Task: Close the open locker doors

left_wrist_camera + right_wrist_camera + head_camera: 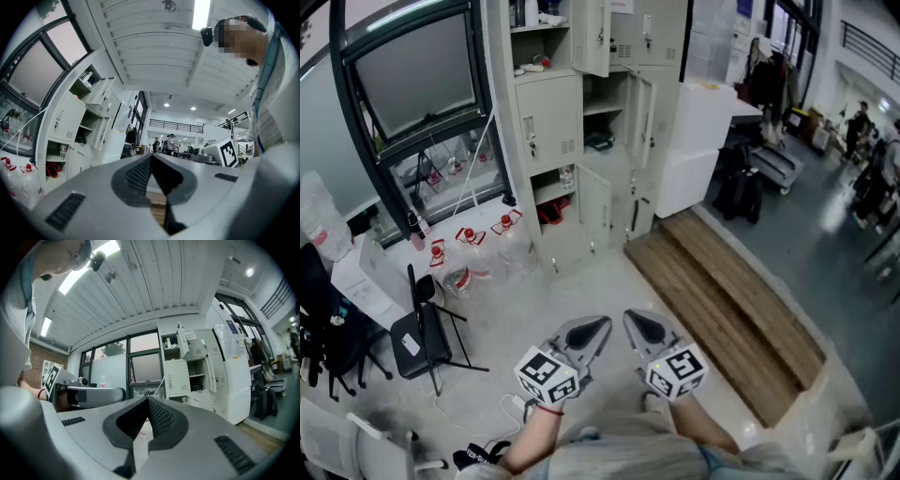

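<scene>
The grey metal locker bank (581, 122) stands ahead of me, well out of reach. Three of its doors hang open: an upper one (592, 36), a middle one (643, 116) and a lower one (601, 212). Open shelves hold small items. Low in the head view, my left gripper (602, 324) and right gripper (630, 317) point side by side toward the lockers, both shut and empty. In the left gripper view the lockers (79, 126) show at the left beyond the shut left gripper (151, 157). In the right gripper view the lockers (192, 371) stand right of the shut right gripper (147, 401).
A low wooden platform (722, 300) runs along the floor at the right. White stacked cabinets (698, 141) adjoin the lockers. Several red-capped water bottles (469, 253) and a black folding chair (422, 333) stand at the left under a window. People stand far off at the right (862, 122).
</scene>
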Motion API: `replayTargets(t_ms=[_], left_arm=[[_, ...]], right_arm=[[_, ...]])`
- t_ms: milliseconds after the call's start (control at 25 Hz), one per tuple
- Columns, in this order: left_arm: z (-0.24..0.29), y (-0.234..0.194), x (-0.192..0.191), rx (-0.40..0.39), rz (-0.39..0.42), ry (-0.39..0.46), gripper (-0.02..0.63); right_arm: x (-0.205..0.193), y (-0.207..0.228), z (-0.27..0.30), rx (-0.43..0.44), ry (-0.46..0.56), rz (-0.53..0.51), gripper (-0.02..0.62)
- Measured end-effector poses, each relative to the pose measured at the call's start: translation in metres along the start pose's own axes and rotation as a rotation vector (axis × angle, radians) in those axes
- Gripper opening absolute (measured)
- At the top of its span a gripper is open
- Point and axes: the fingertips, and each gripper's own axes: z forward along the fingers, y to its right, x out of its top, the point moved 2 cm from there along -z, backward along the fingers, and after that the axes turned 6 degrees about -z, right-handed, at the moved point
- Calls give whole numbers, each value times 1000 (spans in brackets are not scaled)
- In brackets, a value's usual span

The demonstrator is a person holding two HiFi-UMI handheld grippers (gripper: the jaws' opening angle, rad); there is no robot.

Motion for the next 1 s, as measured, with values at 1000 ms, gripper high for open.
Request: replayTargets(t_ms=[1000], left_arm=[[1,-16,0,17,-31,-8,3]], right_arm=[[0,-10,17,131,7,58,2]])
